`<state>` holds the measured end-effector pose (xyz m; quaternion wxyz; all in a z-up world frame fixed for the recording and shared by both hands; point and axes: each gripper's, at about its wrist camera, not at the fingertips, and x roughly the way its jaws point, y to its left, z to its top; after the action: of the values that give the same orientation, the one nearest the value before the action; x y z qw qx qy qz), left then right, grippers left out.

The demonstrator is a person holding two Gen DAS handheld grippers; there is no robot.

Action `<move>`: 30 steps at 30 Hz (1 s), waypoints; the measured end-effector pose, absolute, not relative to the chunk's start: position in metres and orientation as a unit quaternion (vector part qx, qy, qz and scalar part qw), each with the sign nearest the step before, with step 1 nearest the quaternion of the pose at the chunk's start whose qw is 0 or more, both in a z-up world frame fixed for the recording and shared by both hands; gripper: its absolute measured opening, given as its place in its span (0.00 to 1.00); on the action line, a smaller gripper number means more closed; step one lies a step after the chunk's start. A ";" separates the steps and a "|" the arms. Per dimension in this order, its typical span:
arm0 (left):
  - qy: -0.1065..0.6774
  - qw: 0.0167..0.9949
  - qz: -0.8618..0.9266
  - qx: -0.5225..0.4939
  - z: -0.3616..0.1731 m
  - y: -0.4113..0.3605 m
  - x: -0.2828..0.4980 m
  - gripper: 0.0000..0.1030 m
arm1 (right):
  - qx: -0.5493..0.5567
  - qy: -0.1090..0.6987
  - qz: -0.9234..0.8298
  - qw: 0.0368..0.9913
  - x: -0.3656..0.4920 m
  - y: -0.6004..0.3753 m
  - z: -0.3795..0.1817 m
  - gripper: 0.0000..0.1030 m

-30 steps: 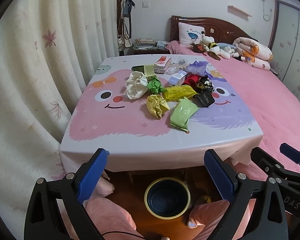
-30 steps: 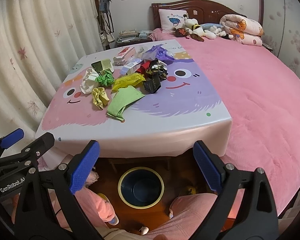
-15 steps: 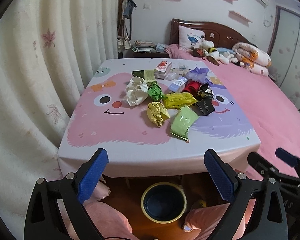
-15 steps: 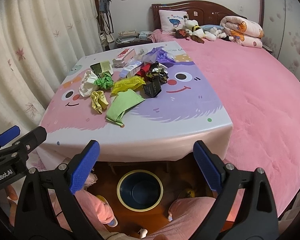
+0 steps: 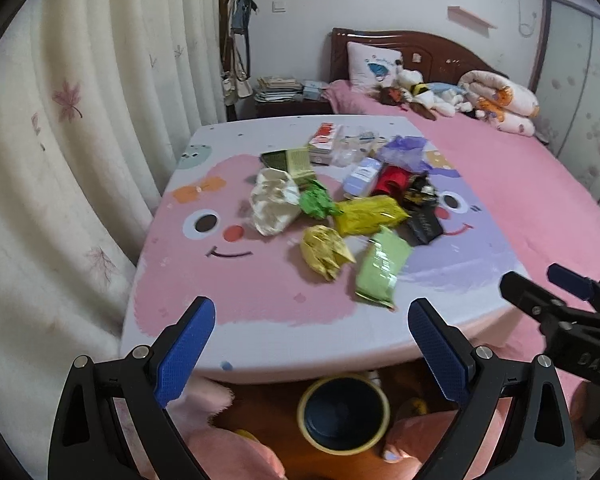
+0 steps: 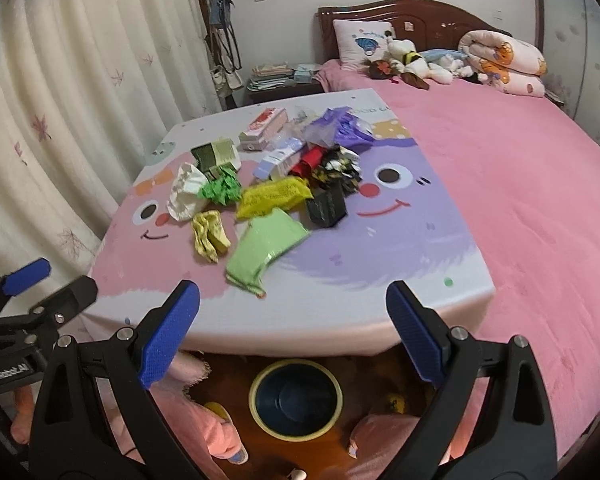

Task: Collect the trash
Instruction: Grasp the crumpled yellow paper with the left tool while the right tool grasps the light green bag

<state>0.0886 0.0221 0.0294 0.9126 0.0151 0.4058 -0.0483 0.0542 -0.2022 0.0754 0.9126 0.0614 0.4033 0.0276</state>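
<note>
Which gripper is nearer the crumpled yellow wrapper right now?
Left, as far as these views show. The left gripper faces the crumpled yellow wrapper almost straight on; the right gripper sits off to its right. Both open, short of it.

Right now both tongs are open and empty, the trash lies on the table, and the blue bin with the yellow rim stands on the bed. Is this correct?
Not quite. The bin stands on the wooden floor under the table's near edge, not on the bed; the right wrist view shows it. The rest holds: the left tongs and right tongs are open and empty, and the trash lies on the table.
</note>
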 end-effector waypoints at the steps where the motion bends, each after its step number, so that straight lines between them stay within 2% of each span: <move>1: 0.406 0.913 -0.047 0.016 0.027 0.024 0.099 0.96 | 0.063 0.408 0.028 0.910 0.066 -0.201 0.073 0.91; 3: 0.414 0.909 -0.048 0.016 0.021 0.027 0.117 0.95 | 0.067 0.415 0.031 0.907 0.081 -0.201 0.067 0.91; 5: 0.430 0.901 -0.051 0.016 0.011 0.031 0.140 0.87 | 0.075 0.428 0.040 0.900 0.102 -0.200 0.058 0.89; 6: 0.438 0.897 -0.050 0.015 0.004 0.033 0.151 0.72 | 0.080 0.436 0.045 0.895 0.112 -0.199 0.052 0.89; 7: 0.444 0.894 -0.048 0.014 -0.003 0.035 0.161 0.65 | 0.085 0.442 0.048 0.892 0.122 -0.197 0.046 0.88; 14: 0.480 0.875 -0.055 0.003 -0.052 0.044 0.221 0.64 | 0.105 0.491 0.055 0.863 0.176 -0.186 -0.015 0.80; 20: 0.514 0.853 -0.087 -0.012 -0.079 0.035 0.249 0.64 | 0.122 0.536 0.057 0.833 0.208 -0.177 -0.071 0.65; 25: 0.519 0.849 -0.097 -0.010 -0.088 0.020 0.264 0.64 | 0.085 0.520 0.053 0.849 0.212 -0.161 -0.081 0.56; 27: 0.527 0.843 -0.103 -0.016 -0.094 0.014 0.273 0.64 | 0.079 0.517 0.052 0.851 0.211 -0.157 -0.082 0.41; 30: 0.537 0.836 -0.105 -0.024 -0.101 0.005 0.282 0.64 | 0.085 0.513 0.062 0.852 0.208 -0.157 -0.084 0.25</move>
<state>0.2824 0.0051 -0.1011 0.8363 -0.0244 0.5374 -0.1054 0.2082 -0.1565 -0.0836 0.8519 0.0853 0.5129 0.0624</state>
